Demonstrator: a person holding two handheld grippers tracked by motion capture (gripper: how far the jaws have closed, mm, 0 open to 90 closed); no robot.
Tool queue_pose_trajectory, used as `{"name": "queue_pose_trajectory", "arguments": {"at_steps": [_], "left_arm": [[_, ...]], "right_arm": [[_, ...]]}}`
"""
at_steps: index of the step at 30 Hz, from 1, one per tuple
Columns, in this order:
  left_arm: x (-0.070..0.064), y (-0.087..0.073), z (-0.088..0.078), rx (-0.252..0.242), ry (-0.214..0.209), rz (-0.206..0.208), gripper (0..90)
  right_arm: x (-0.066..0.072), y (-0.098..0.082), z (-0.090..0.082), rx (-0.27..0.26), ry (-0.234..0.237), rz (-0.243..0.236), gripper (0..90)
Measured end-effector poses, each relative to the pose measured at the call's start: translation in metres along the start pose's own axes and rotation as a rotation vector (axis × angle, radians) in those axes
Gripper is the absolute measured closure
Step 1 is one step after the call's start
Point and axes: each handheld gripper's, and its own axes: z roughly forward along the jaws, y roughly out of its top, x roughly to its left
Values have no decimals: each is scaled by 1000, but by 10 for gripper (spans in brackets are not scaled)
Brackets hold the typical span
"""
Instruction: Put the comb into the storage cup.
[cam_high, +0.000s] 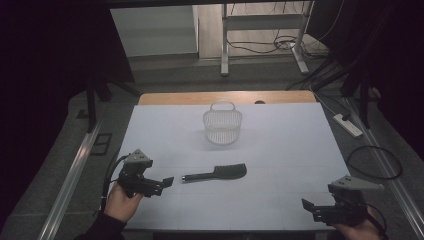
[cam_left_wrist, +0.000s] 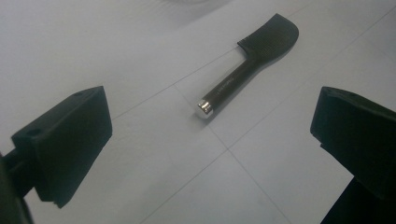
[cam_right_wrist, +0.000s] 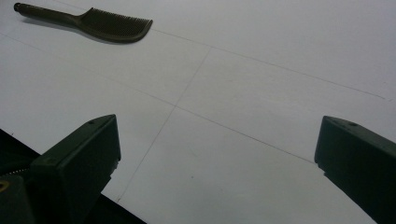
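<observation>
Left gripper sat at the near left of the white table in the high view, jaws apart and empty, aimed rightward at the black comb. That comb lay flat mid-table, its long axis running left to right, handle end just beside the left gripper and well apart from the right gripper, whose jaws in this view were hard to read. A white basket stood farther back.

From the left gripper view, the comb lay ahead between the spread jaws, handle end nearest, its teeth hard to make out.

From the right gripper view, jaws stood wide; the comb lay far off at upper left.
</observation>
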Motion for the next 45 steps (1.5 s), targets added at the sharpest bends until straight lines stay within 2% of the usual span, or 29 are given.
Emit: {"name": "queue_pose_trajectory", "arguments": {"at_steps": [12,19,30,35,45], "left_arm": [[0,16,14,26,-3,19,0],[-2,25,23,49,10,34,0],[-2,40,38,65,-7,47,0],[-2,45,45,83,-13,71,0],[-3,59,63,118,-27,94,0]], "right_arm": [[0,0,0,4,0,-2,7],[0,0,1,5,1,-2,7],[0,0,1,10,1,-3,7],[0,0,1,13,0,-4,8],[0,0,1,13,1,-6,9]]}}
